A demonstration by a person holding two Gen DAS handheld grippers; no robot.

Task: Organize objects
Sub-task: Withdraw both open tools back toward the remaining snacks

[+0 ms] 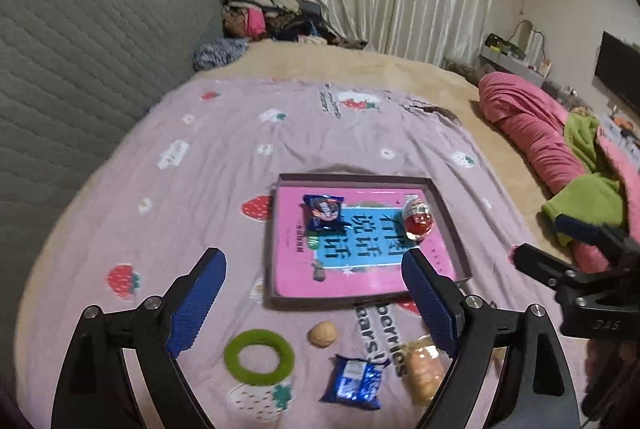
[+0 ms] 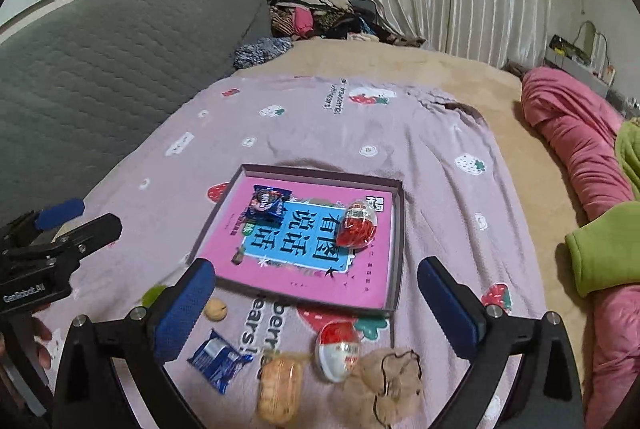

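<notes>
Two snacks, a blue packet point(image 2: 267, 205) and a red egg point(image 2: 357, 225), lie in the shallow box point(image 2: 396, 249) on the bed, while both tools, left point(image 1: 314, 293) and right point(image 2: 316, 303), hang spread and empty above the walnut point(image 1: 323, 334), green ring point(image 1: 259, 356) and second blue packet point(image 1: 353, 382) outside it.

- Shallow box point(image 2: 398, 241): open, pink book cover lining its floor.
- Dark-blue snack packet point(image 2: 267, 206): inside box, far left.
- Red-and-clear egg point(image 2: 357, 225): inside box, far right.
- Walnut point(image 1: 322, 334), green ring point(image 1: 259, 351), blue packet point(image 1: 353, 383), biscuit pack point(image 2: 279, 387), second egg point(image 2: 338, 349), burlap pouch point(image 2: 390, 381): outside, before box's near wall.
</notes>
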